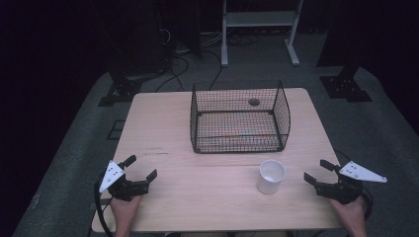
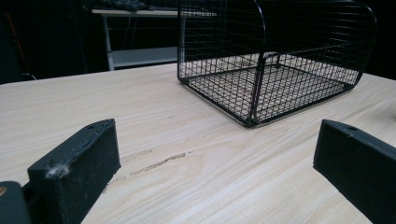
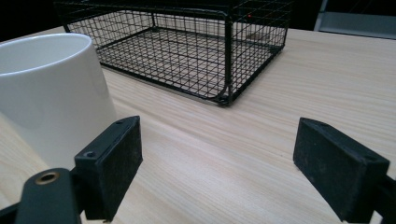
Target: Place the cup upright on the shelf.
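Note:
A white cup point(image 1: 271, 176) stands upright on the wooden table point(image 1: 163, 128), in front of a black wire basket point(image 1: 240, 118) with nothing in it. My left gripper point(image 1: 142, 168) rests near the table's front left corner, open, nothing between its jaws. My right gripper point(image 1: 317, 171) sits at the front right, open, a short way right of the cup. In the right gripper view the cup point(image 3: 51, 93) stands just left of my left jaw, and the basket point(image 3: 187, 51) lies ahead. In the left gripper view the basket point(image 2: 275, 60) is ahead and to the right.
A round hole point(image 1: 254, 102) in the tabletop shows behind the basket. A white metal stand point(image 1: 259, 29) and cables lie on the floor beyond the table. Dark stand bases point(image 1: 121, 91) sit at the far left and far right.

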{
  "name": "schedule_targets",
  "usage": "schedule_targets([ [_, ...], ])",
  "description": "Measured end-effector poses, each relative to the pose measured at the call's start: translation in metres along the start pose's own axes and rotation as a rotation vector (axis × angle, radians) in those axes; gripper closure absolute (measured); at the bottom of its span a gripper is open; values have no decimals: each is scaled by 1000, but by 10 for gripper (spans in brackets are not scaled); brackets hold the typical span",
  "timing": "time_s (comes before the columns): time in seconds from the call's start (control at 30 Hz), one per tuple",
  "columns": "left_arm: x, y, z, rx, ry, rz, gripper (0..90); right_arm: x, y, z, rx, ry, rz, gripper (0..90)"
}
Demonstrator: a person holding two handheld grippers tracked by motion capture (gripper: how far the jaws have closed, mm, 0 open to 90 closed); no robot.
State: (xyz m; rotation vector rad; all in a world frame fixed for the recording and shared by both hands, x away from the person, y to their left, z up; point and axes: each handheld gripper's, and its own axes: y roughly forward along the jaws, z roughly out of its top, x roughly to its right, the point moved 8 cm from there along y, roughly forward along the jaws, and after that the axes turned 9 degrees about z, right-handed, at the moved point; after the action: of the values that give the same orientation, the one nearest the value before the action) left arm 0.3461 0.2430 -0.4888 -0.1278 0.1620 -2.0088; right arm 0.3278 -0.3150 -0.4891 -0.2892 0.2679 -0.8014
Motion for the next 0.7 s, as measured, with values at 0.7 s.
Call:
schedule_targets([
  [0.7, 2, -1, 0, 2, 6, -8, 0, -45, 0, 9, -38, -68, 141, 100],
])
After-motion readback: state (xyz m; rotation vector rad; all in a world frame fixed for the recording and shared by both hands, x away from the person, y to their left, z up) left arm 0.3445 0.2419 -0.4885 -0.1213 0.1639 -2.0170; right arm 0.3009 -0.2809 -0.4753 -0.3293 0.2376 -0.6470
